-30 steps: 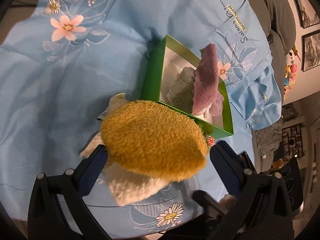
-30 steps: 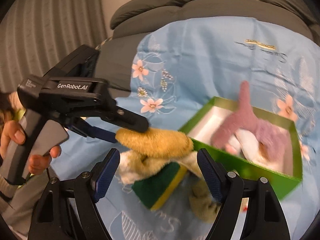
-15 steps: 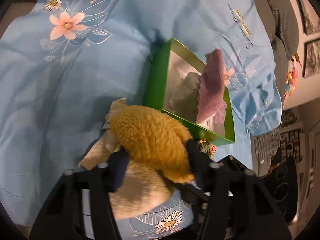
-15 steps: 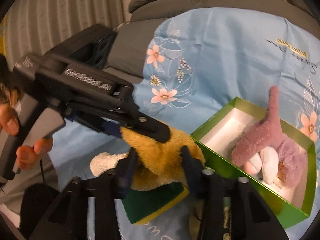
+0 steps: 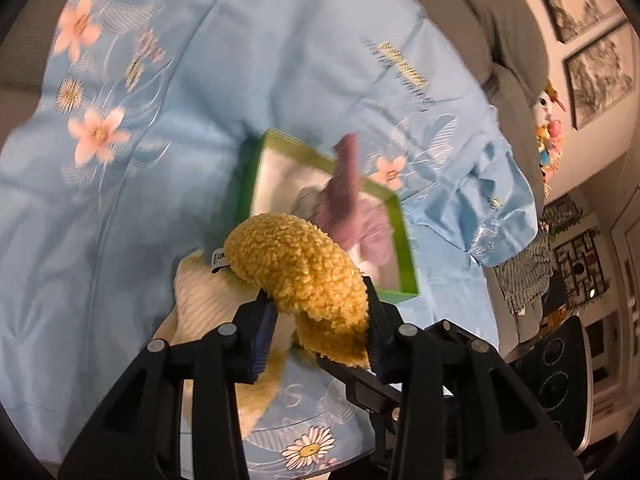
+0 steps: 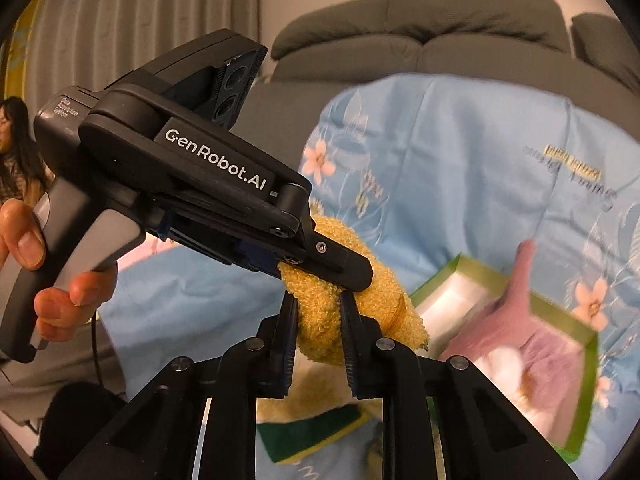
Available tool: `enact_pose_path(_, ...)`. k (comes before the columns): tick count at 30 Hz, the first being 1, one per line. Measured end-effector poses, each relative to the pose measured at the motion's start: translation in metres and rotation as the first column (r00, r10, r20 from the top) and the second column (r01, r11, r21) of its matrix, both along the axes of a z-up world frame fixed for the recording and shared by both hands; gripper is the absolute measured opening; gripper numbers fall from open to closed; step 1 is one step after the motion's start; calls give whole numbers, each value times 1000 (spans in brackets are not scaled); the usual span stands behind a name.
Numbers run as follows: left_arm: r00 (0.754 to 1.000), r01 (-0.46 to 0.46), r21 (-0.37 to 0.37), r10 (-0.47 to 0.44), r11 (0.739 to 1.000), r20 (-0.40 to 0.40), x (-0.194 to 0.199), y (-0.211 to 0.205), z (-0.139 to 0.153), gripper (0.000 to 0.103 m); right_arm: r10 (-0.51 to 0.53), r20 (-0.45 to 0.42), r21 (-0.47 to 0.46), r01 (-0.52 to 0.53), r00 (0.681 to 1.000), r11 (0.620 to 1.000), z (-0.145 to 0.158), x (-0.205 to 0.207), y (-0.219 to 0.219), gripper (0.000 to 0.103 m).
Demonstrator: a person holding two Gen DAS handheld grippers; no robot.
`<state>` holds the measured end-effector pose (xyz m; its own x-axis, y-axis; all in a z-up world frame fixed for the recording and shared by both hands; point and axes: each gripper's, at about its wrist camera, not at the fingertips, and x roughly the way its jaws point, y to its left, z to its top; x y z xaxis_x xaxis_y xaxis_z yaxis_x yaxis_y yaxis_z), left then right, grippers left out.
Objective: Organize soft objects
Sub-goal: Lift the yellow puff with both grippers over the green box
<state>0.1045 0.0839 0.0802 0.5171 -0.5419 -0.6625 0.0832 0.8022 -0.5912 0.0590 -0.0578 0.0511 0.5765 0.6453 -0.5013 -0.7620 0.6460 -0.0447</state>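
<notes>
- our left tongs are clamped on a yellow plush; their jaws have just been closing on it, and the fleece bulges out above the pads.
- our right tongs pinch the same plush from the other side, jaws drawn close and just been closing, pads pressed into the pile.
- in the right wrist view the left tongs cross over the plush, a hand on the grip.
- the plush hangs over a blue sheet with pink flowers, spread on a grey sofa.
- a cream cloth lies on the sheet under the plush.
- a green sponge lies below the right tongs.
- a green box sits on the sheet near its right edge, just beyond the plush; a purple toy lies inside it, blurred.
</notes>
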Motion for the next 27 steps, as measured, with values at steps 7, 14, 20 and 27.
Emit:
enact_pose_path(7,993,82,43,-85,996,84,28,-53,41,38,-77,109,29,75,991,997,47,8,-38,22)
enact_pose_path(14,985,155,29,-157,988,70,79,-104,22,39,-176,140,-25,181,974,983,51,37,-77,22)
enact_pose_path(20,986,164,81,-164,983,-6,119,-134,-20,42,-245,81,-75,251,966,965,20,77,-100,22)
enact_pose_path(27,989,135,206,-120,969,-88,139,-141,-57,62,-309,-71,-107,301,948,948,-29,112,-119,27)
